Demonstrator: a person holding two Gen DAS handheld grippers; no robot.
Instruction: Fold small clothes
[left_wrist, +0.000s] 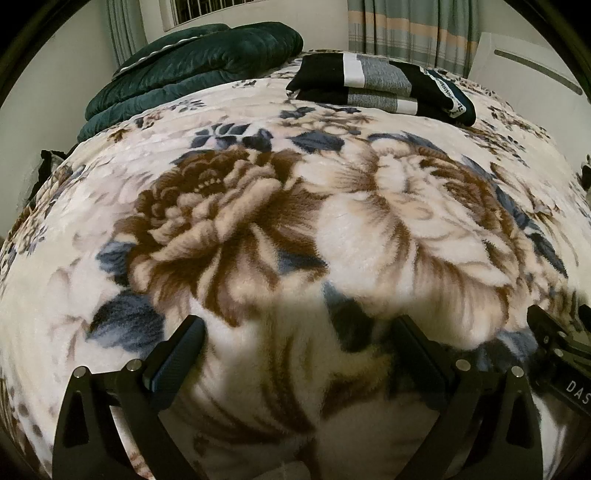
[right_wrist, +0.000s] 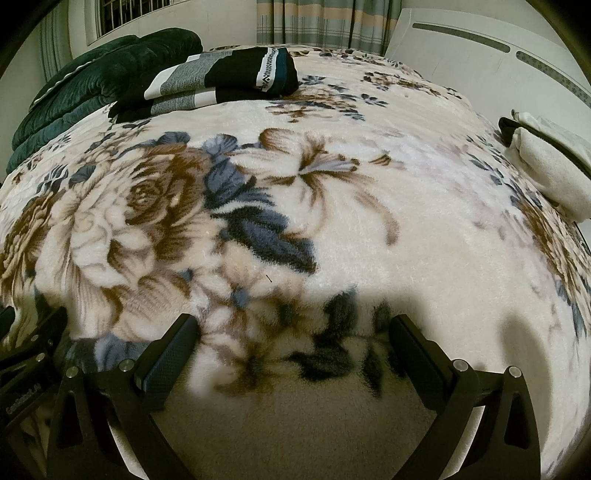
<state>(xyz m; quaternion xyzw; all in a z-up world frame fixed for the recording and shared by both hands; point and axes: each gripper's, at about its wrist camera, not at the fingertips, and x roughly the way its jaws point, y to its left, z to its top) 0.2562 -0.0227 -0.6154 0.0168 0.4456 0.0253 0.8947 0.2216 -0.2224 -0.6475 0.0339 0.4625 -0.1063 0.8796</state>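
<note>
left gripper (left_wrist: 299, 343): jaws apart, empty, over floral blanket (left_wrist: 258, 192)
right gripper (right_wrist: 295, 339): jaws apart, empty
folded clothes (right_wrist: 221, 79): stacked at bed's far side

Upper frame: 1 stack of 2 folded striped garments (left_wrist: 380, 88), 1 green quilt (left_wrist: 192, 70). Right edge: 1 white folded cloth (right_wrist: 546, 162). 1 floral blanket (left_wrist: 295, 206). 2 curtains (left_wrist: 410, 33).

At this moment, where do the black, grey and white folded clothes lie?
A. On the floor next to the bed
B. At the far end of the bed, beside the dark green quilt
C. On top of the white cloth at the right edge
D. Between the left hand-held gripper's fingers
B: the folded clothes rest on the floral blanket at the far end, right of the dark green quilt; both hand-held grippers, left and right, are open and empty.
</note>
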